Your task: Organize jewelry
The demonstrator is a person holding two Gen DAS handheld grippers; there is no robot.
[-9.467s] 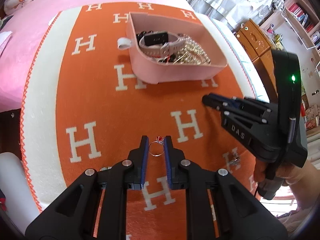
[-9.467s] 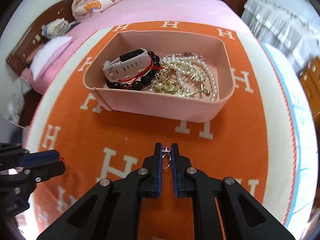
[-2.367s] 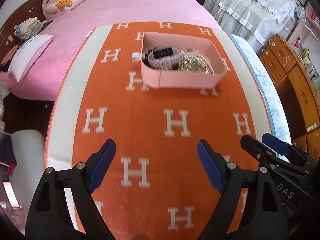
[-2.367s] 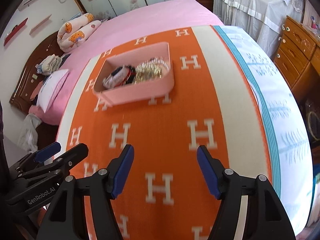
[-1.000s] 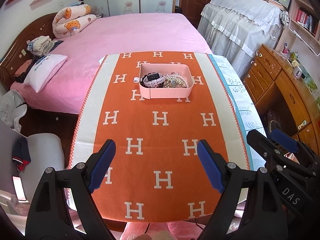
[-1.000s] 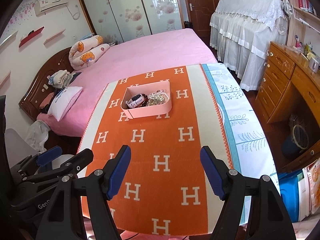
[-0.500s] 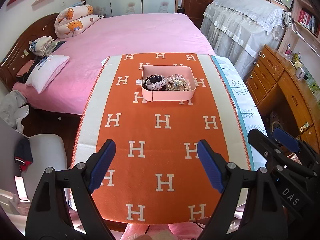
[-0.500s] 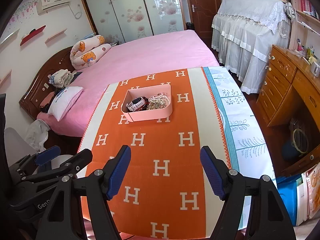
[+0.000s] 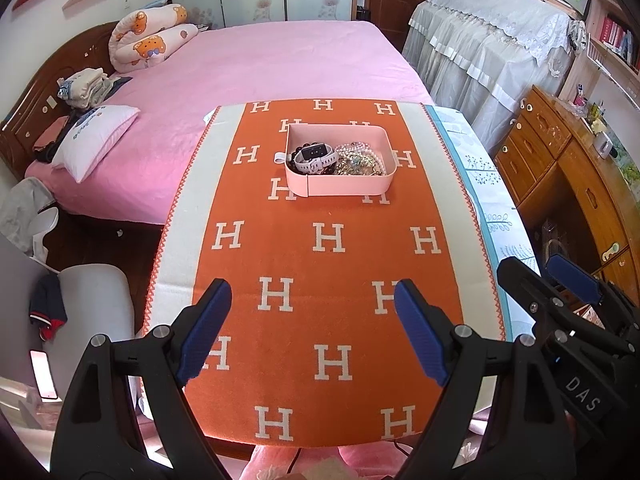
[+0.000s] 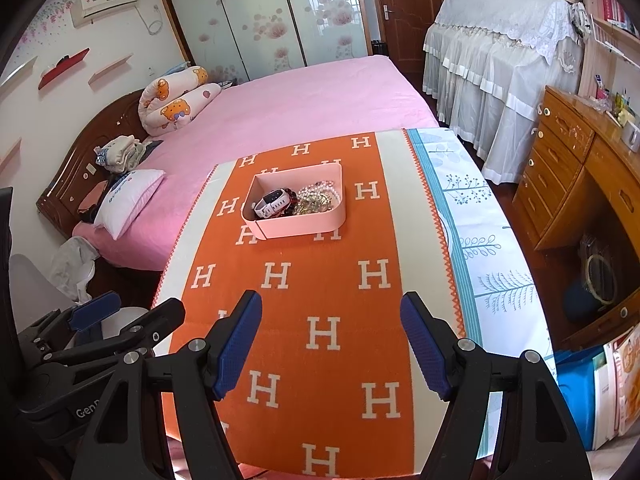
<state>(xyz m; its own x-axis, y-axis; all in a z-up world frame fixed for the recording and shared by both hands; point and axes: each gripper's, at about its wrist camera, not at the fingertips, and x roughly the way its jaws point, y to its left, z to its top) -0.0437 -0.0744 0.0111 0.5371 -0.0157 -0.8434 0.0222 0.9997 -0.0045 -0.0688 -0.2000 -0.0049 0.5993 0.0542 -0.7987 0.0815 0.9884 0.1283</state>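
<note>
Bedroom setting, pink-covered bed (image 9: 280, 64) behind and wooden drawers (image 9: 560, 168) to one side; surface (image 9: 492, 216) in the foreground draped with an orange cloth (image 9: 332, 272) patterned in white letter H; item one, pink tray (image 9: 340, 188), shallow, rounded corners, standing toward the far end of the cloth, well apart from both tools; likely light and rigid, probably thin plastic, best moved by pinching one wall at its rim, with care that the load does not slide; contents, left half, white-strapped watch (image 9: 316, 158) lying on a string of dark beads (image 9: 294, 158), the strap supple and rubbery by the look, the case the heaviest part, so a pinch across the strap near the case seems soundest; contents, right half, heap of pearl strands and gilt chains (image 9: 360, 160), judged light, limp and slippery, prone to tangle and to drag neighbours along when lifted, delicate at clasps and links; a single strand taken at its topmost loop seems the safest hold; individual pieces in the heap too small to tell apart; no loose jewelry visible on the cloth outside the tray; left gripper (image 9: 312, 328), blue pads spread wide over the near cloth, holding nothing; right gripper (image 10: 332, 344), likewise spread wide and empty, just beside the left.
</note>
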